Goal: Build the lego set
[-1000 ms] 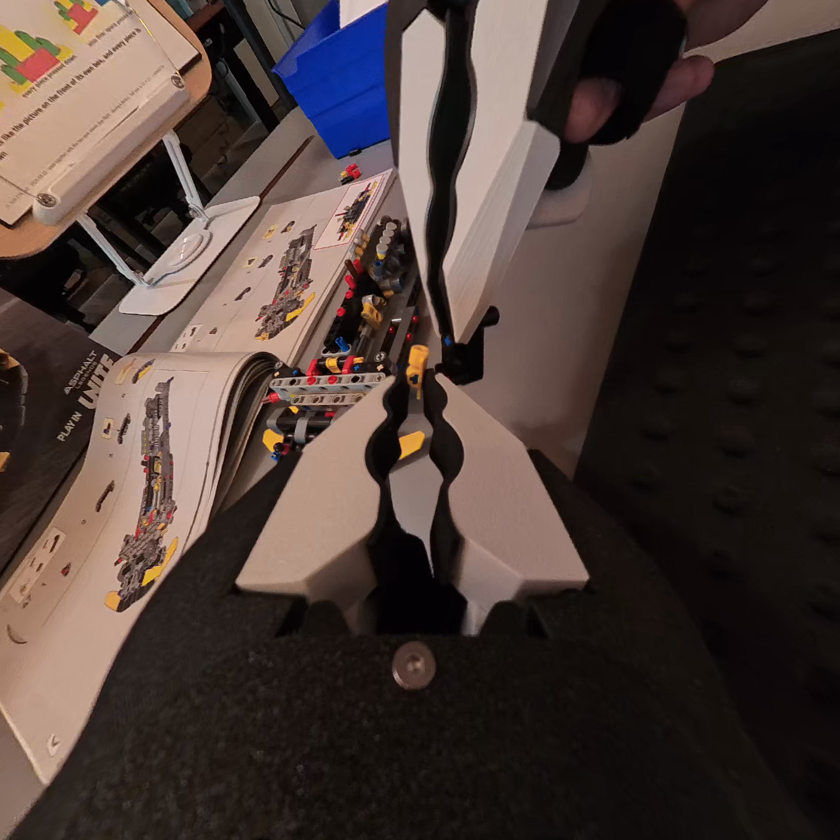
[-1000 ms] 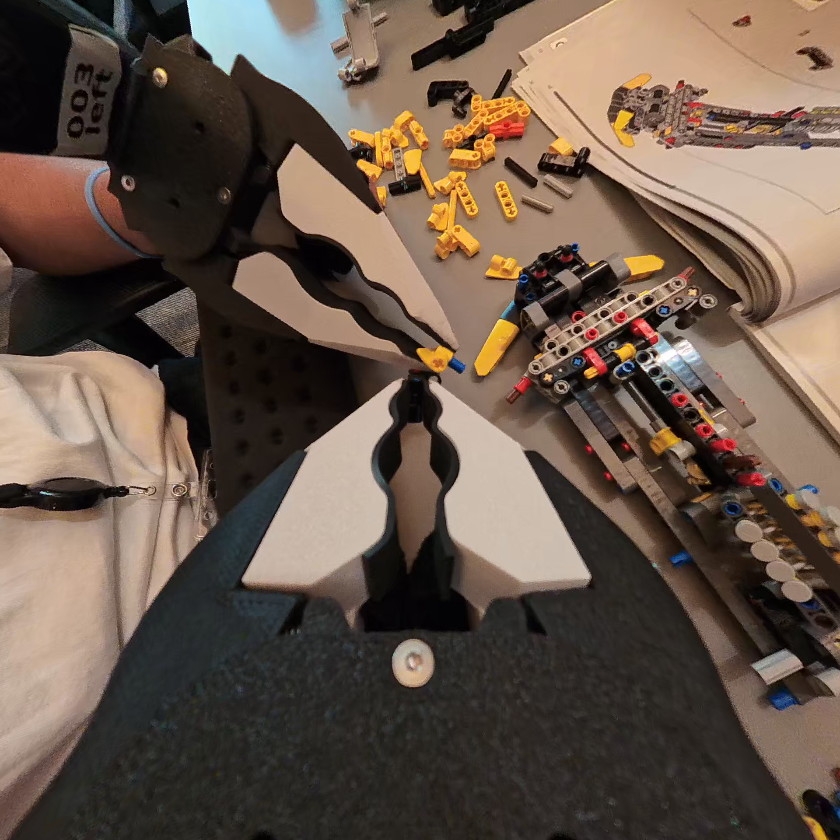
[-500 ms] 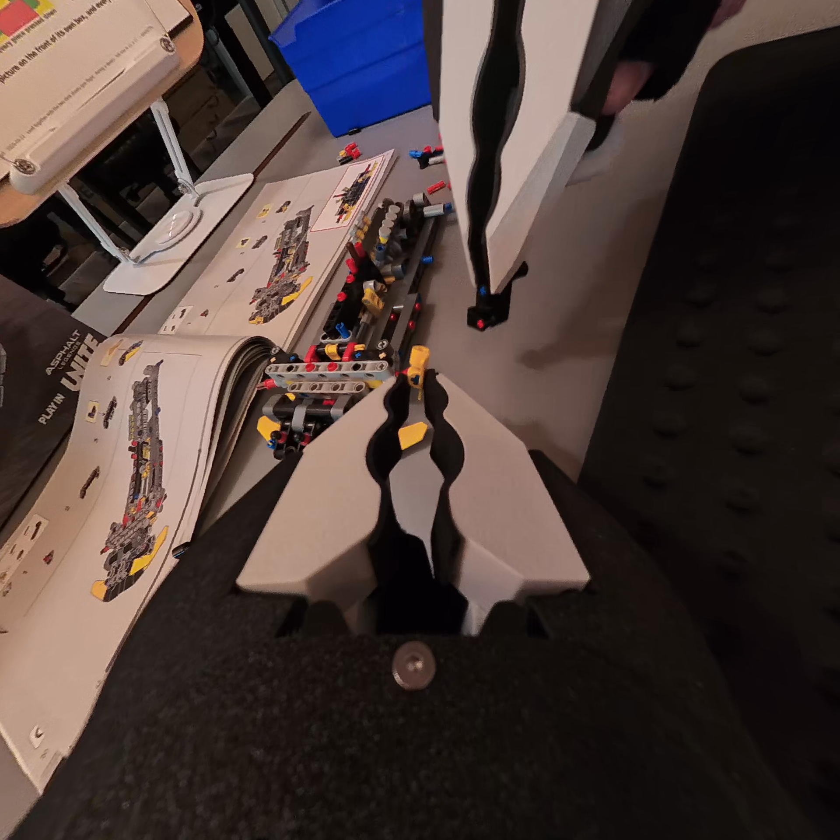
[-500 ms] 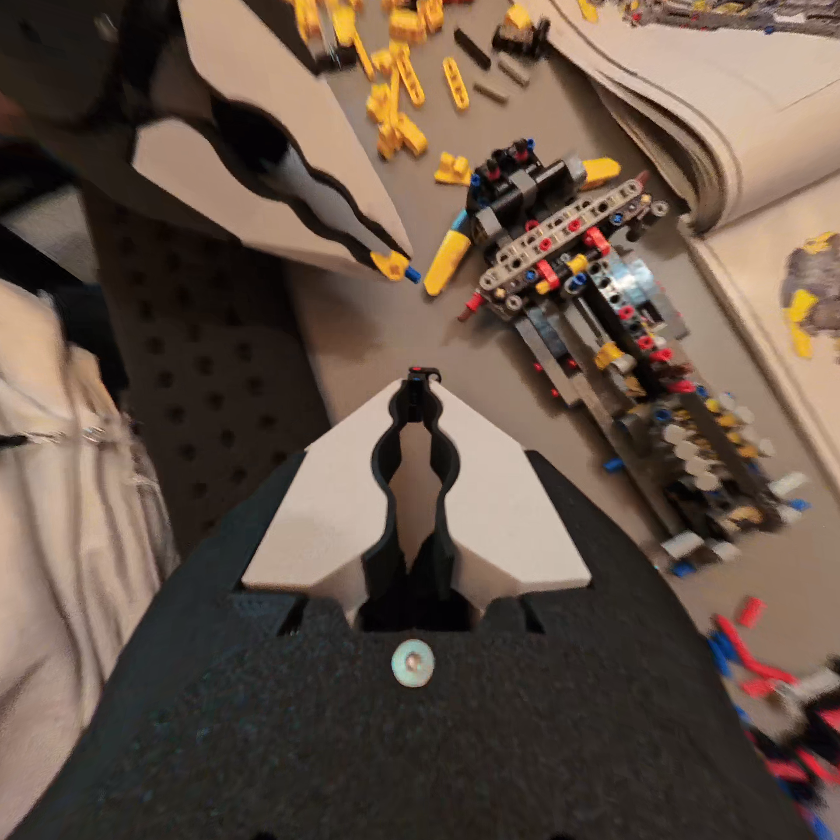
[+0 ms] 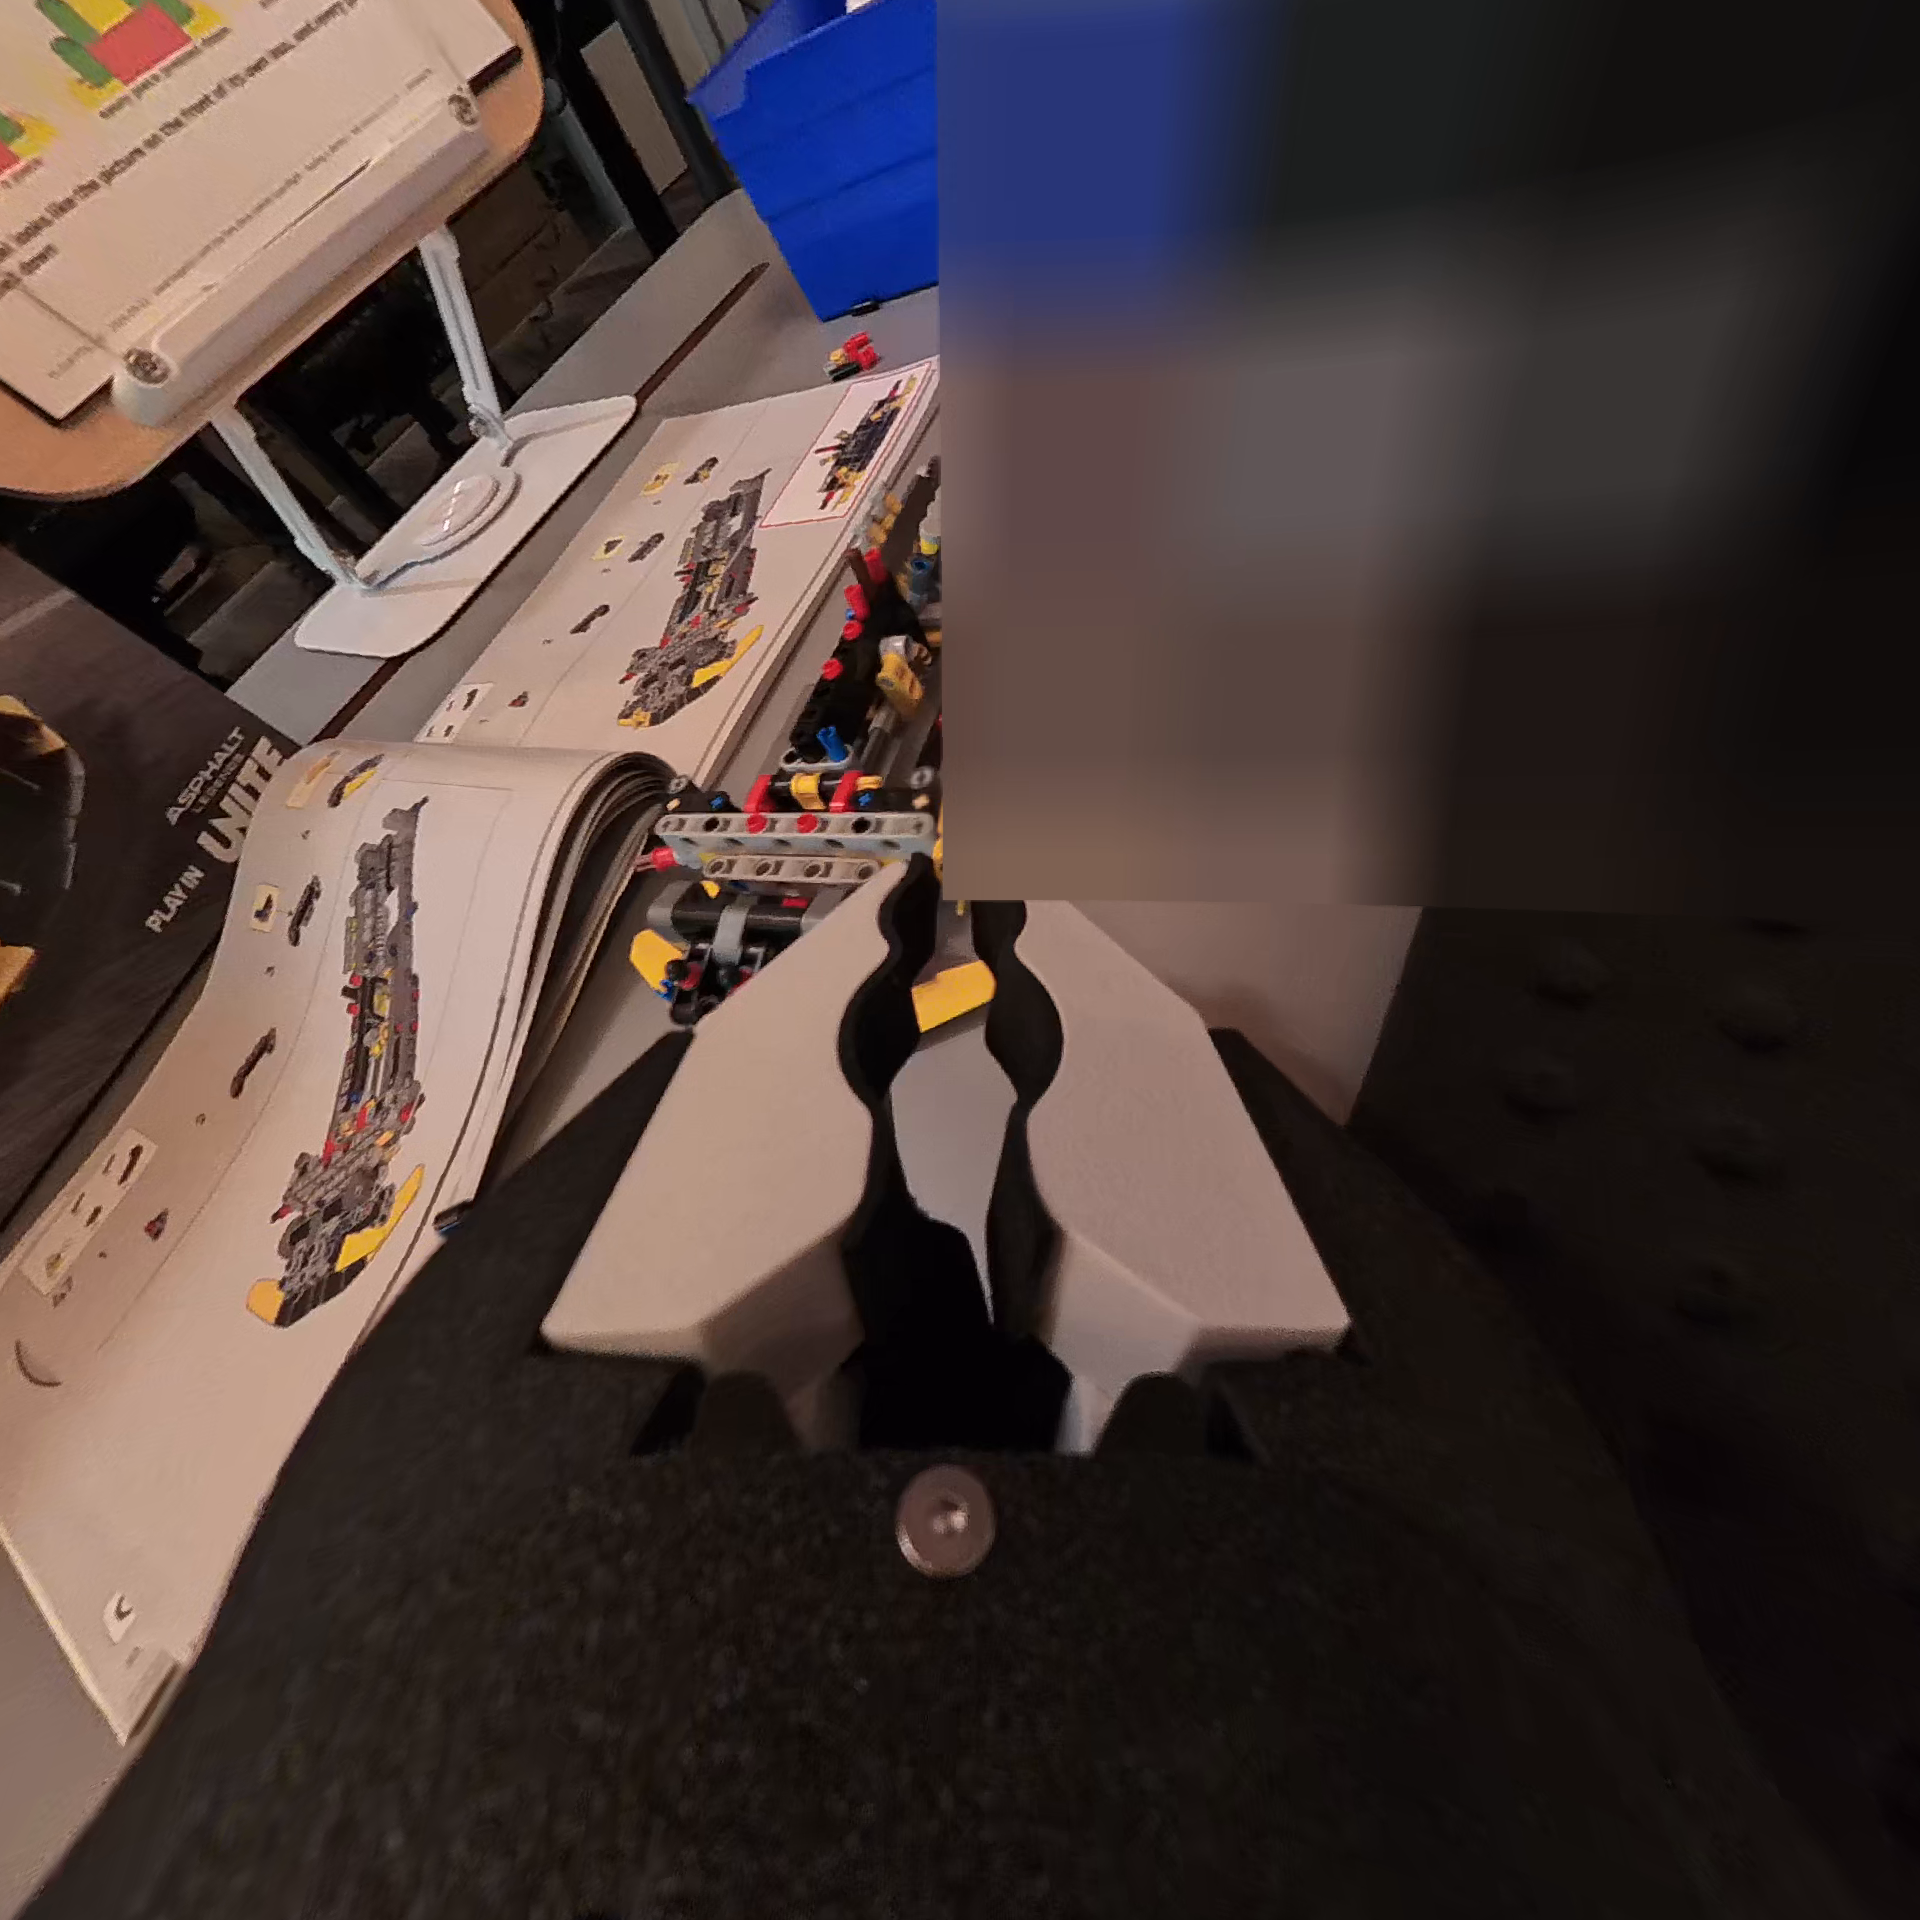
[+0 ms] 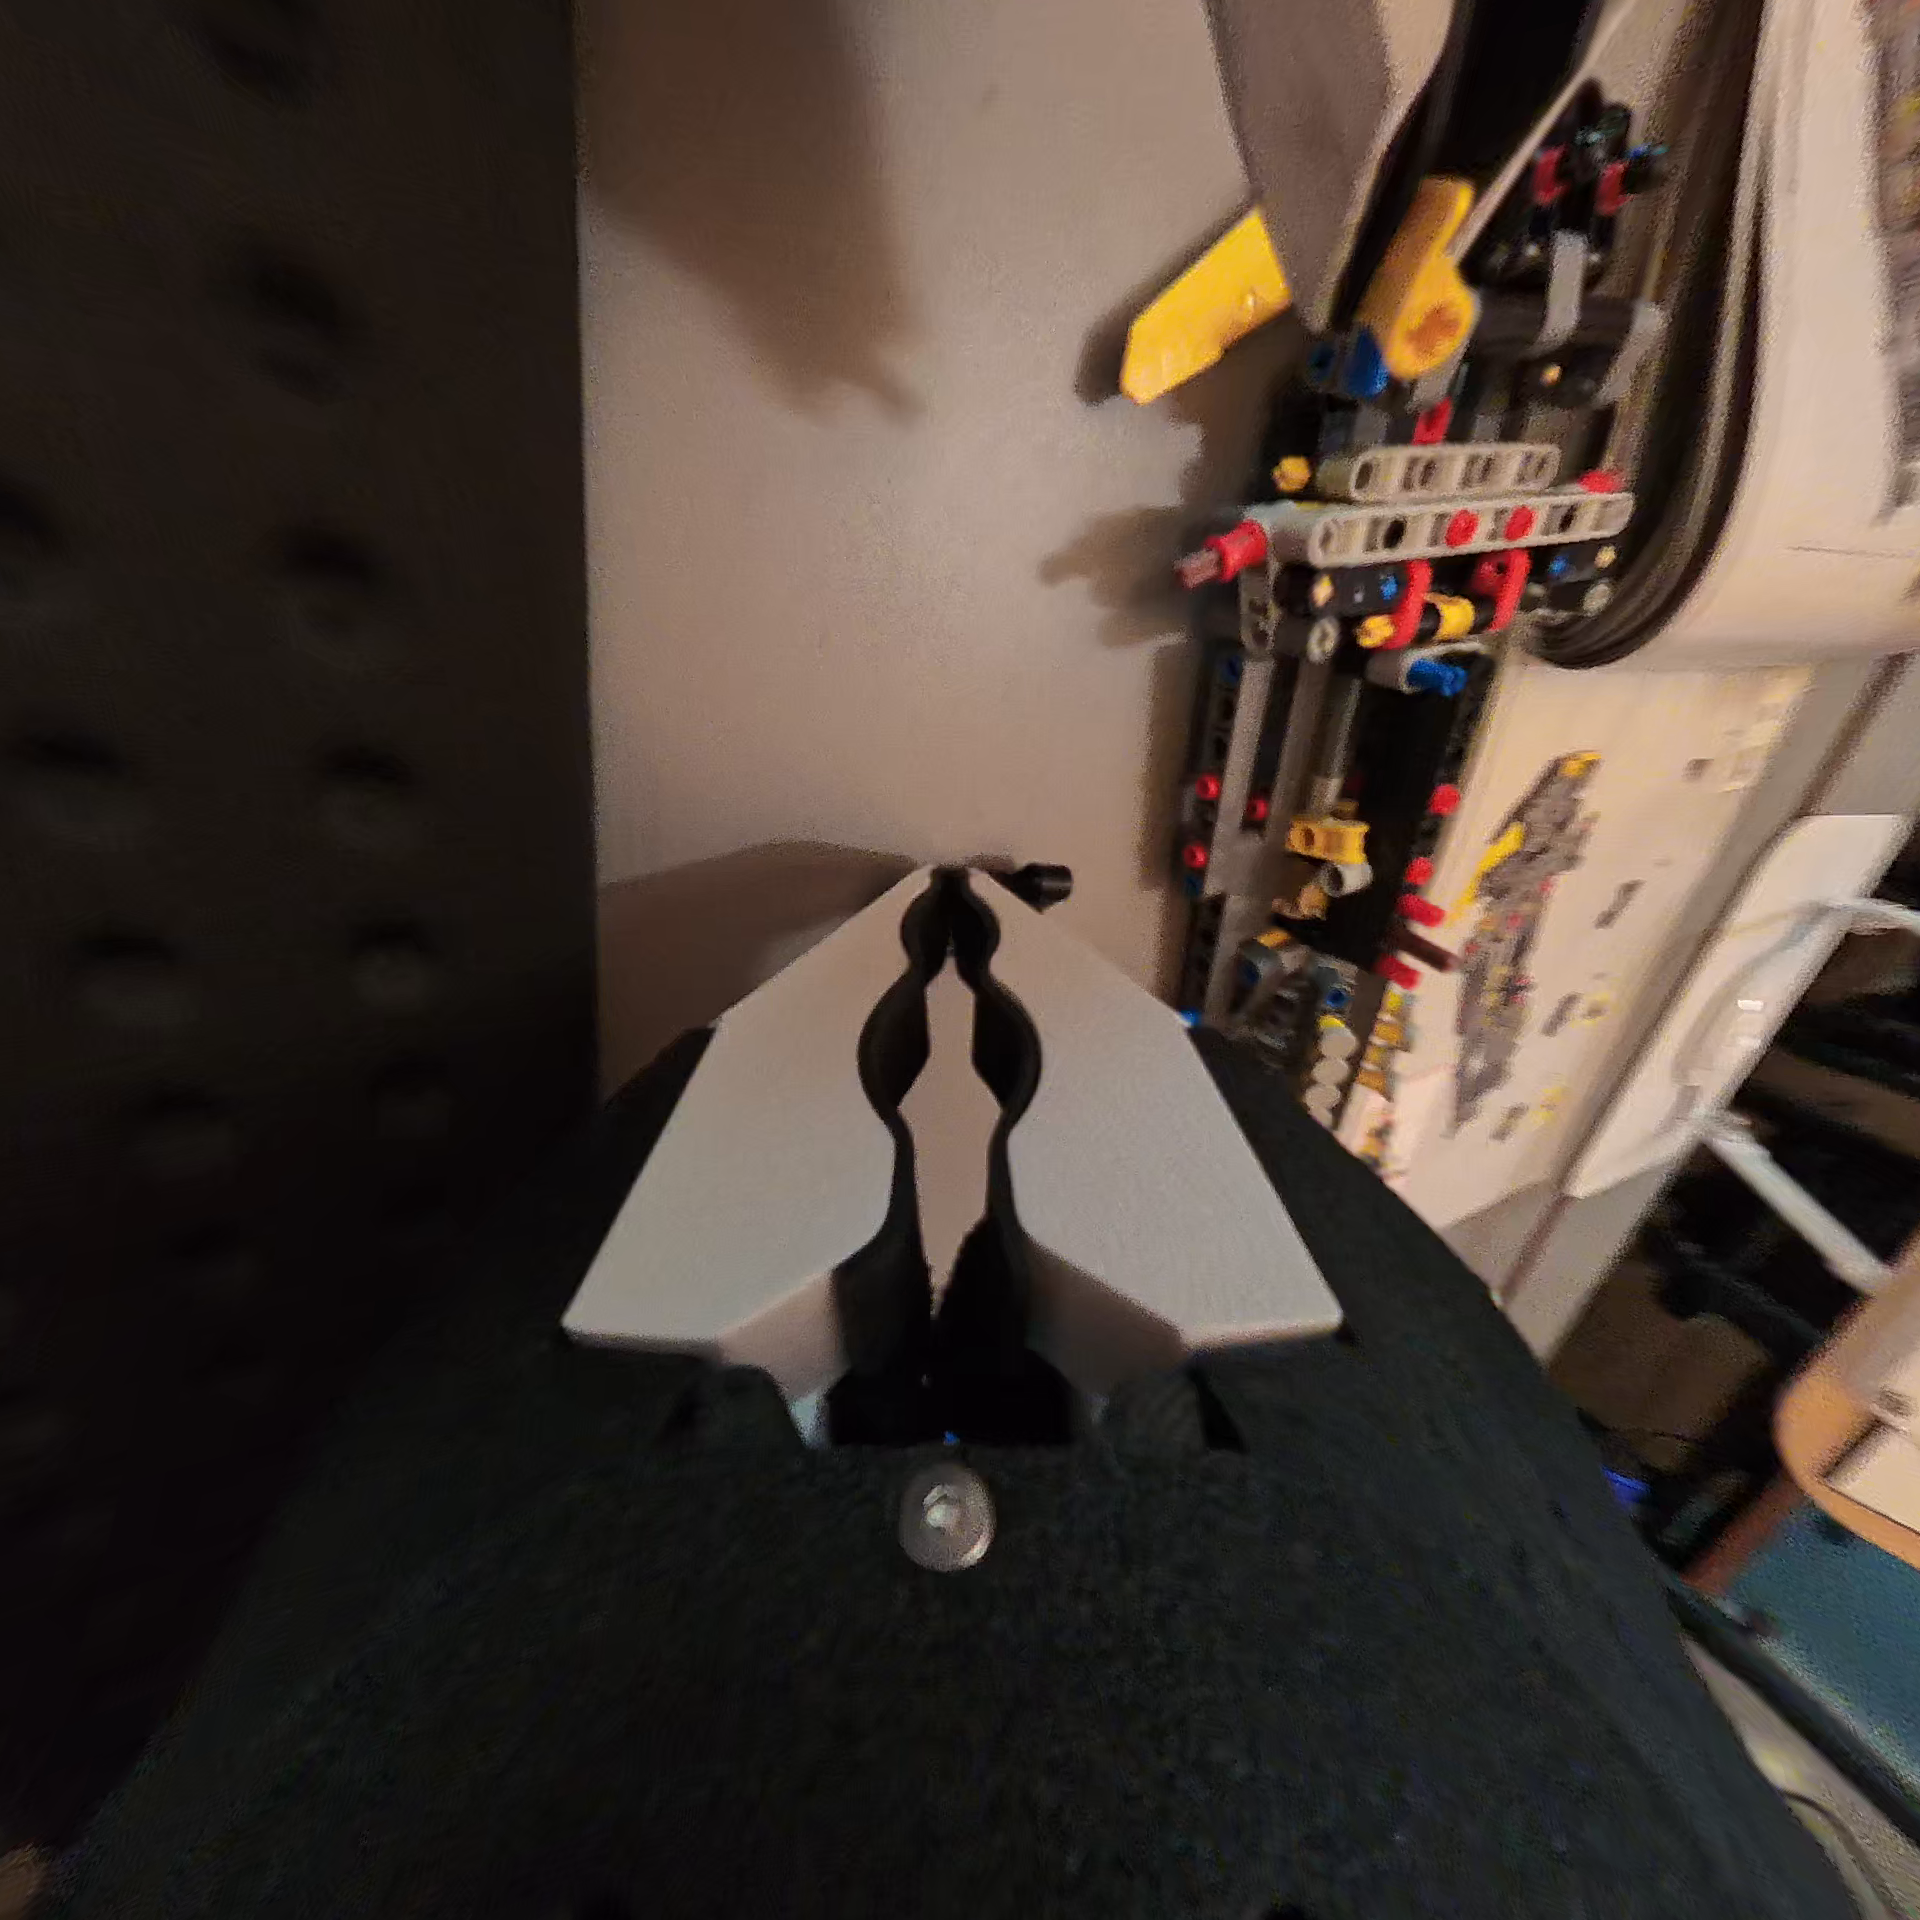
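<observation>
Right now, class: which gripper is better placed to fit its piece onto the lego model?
Left. The left gripper holds its yellow piece right above the model; the right gripper with its small black piece sits off beside it.

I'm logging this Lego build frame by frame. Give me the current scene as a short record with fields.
left gripper: shut on a yellow connector piece, held over the model's near end
right gripper: shut on a small black piece, held above the table, apart from the model
model: long, partly built chassis lying flat on the grey table
instruction booklet: open beside the model
blue bin: at the far end of the table
hidden: a mosaic patch covers the upper right of the left wrist view
</observation>
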`<state>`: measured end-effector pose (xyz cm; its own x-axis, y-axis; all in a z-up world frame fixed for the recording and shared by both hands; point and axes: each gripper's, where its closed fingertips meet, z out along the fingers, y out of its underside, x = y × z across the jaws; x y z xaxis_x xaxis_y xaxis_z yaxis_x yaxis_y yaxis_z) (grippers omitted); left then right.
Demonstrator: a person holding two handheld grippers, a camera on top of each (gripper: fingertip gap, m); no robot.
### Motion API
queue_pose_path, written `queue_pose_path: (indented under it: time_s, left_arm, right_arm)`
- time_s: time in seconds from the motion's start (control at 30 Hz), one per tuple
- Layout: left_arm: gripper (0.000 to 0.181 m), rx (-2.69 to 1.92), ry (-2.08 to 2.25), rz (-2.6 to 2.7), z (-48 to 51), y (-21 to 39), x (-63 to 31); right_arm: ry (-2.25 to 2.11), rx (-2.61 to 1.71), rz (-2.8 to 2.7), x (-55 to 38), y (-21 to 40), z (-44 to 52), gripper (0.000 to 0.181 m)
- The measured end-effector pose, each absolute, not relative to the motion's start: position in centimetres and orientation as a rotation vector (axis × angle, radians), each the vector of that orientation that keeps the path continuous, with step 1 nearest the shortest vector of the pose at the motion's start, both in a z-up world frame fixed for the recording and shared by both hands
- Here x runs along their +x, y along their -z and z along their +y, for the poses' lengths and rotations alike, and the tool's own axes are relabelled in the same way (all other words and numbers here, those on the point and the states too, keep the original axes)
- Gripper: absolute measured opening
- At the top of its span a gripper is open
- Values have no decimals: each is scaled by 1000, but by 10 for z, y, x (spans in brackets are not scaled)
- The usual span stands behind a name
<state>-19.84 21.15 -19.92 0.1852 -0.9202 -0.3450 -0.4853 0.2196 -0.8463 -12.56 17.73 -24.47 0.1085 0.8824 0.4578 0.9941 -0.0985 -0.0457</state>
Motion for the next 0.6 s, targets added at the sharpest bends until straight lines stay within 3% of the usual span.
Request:
queue_pose_path:
  time_s: [0.07, 0.17, 0.4, 0.5, 0.6]
  left_arm:
    - [5, -1448, 530, 1414, 218, 198, -202]
    - [5, -1486, 565, 1351, 227, 194, -210]
    - [5, -1507, 687, 1265, 233, 183, -220]
    - [5, -1507, 696, 1281, 231, 184, -218]
    - [5, -1494, 678, 1308, 228, 187, -217]
  right_arm:
    - [298, -2132, -1797, -143, 245, 176, 0]
    - [123, -2155, -1710, -156, 243, 183, 16]
    - [-437, -2239, -1335, -93, 217, 190, 30]
    - [-784, -2209, -1247, -95, 223, 176, 30]
    - [-760, -2143, -1242, -99, 235, 179, 31]
